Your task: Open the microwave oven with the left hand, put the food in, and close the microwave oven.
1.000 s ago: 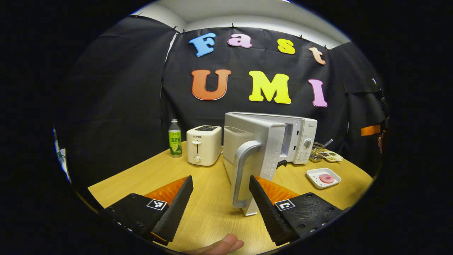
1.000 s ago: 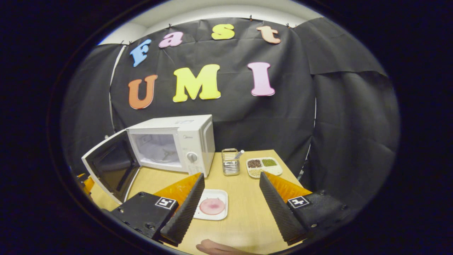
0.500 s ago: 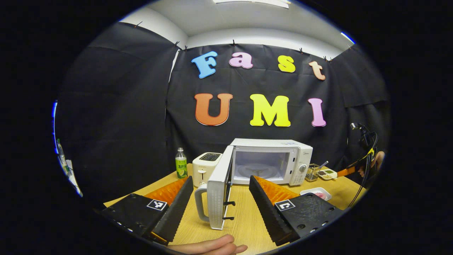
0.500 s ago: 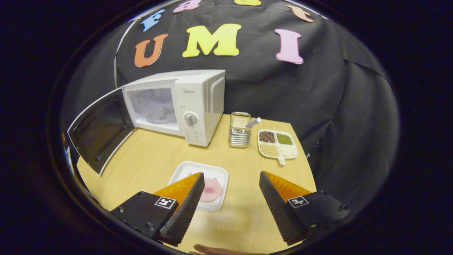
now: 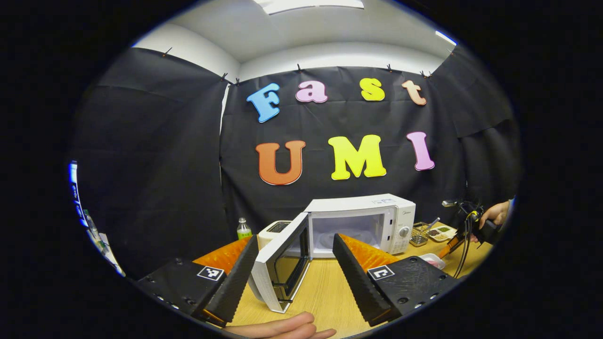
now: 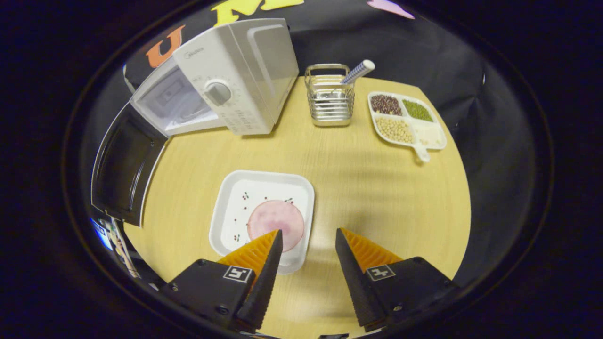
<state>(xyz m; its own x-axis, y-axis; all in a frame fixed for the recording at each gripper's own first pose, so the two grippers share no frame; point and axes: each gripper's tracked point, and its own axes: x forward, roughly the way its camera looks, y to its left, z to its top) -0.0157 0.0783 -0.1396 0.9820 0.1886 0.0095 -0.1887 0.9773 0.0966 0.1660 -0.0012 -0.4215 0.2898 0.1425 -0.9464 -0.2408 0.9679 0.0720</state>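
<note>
Right gripper point(image 6: 306, 245) lowered over plate point(image 6: 235, 197) edge, fingers apart, left gripper point(image 5: 294, 256) released, microwave door point(image 5: 278, 268) open

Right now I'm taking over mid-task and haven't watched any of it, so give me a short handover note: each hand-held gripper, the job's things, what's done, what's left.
Left hand-held gripper: open, holding nothing, facing the microwave.
Right hand-held gripper: open, holding nothing, above the near edge of the white plate, one finger over the plate, the other over bare table.
Microwave door stands swung open, cavity free.
The plate with the pink slice of food sits on the table in front of the microwave.
Done: door opened.
Left: grasp the plate, put it inside, shut the door.
</note>
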